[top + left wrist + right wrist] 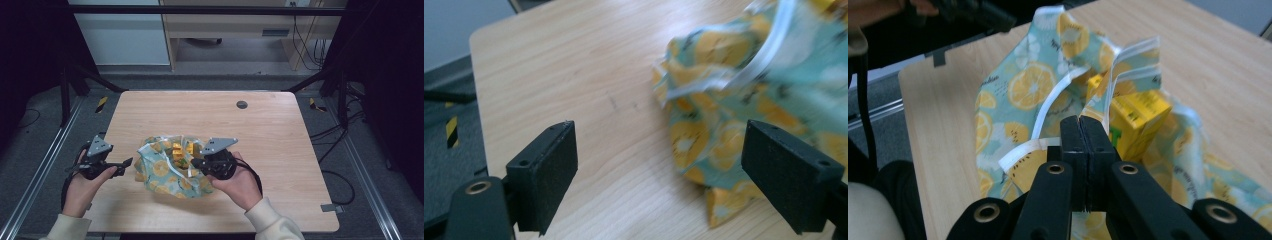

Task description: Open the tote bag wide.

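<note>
A teal cloth bag [165, 172] printed with orange slices and edged in white lies crumpled on the wooden table [210, 115], its mouth facing up. Yellow cartons [182, 148] stand inside it. In the right gripper view a carton [1135, 117] sits just behind the jaws. My right gripper [196, 162] [1082, 125] is shut at the bag's right rim, pinching the white-trimmed edge [1108, 107]. My left gripper [127, 162] [661, 127] stands open just left of the bag [734, 105], low over the table, with nothing between its fingers.
A dark round grommet [242, 104] sits in the table's far middle. Beyond the table stand a light wooden desk [225, 30] and a grey floor with cables [340, 135] at the right. Black frame posts [65, 95] flank the table.
</note>
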The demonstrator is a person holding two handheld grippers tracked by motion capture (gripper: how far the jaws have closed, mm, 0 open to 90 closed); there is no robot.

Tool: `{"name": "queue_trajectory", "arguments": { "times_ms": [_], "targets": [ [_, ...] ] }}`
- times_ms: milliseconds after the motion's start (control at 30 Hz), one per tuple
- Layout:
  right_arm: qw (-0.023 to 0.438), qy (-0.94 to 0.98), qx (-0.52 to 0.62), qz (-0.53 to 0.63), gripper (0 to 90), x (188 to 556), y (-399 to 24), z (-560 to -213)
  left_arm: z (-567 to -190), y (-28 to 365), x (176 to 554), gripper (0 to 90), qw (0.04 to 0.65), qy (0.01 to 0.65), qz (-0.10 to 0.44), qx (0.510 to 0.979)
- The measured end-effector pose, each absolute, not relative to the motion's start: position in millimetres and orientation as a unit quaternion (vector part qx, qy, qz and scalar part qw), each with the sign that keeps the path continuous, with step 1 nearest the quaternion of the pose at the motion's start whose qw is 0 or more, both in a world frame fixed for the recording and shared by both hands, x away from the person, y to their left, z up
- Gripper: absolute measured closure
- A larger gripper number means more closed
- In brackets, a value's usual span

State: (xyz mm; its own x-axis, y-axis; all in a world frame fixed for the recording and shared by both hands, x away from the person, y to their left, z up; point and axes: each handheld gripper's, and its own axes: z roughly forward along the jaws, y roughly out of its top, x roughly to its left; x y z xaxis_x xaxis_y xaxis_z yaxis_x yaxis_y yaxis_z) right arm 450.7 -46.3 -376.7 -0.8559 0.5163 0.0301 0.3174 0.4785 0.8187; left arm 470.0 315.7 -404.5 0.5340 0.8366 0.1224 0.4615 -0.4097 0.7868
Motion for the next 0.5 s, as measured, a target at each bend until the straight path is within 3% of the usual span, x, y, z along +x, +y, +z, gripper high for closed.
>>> {"name": "queue_trajectory", "arguments": {
  "times_ms": [133,400,467,500],
  "targets": [
    [0.102,0.857,0.250,0.439,88.6,451,-47,-387,-387,297,472,20.3,0.378,0.374,0.237,0.813],
    [0.102,0.858,0.256,0.434,87.9,456,-46,-391,-388,256,499,20.8,0.330,0.338,0.214,0.855],
    [0.103,0.858,0.256,0.433,88.0,457,-47,-392,-394,251,505,25.8,0.308,0.322,0.208,0.871],
    [0.104,0.857,0.257,0.435,88.1,457,-48,-392,-398,250,508,33.5,0.304,0.314,0.204,0.876]
  ]
}}
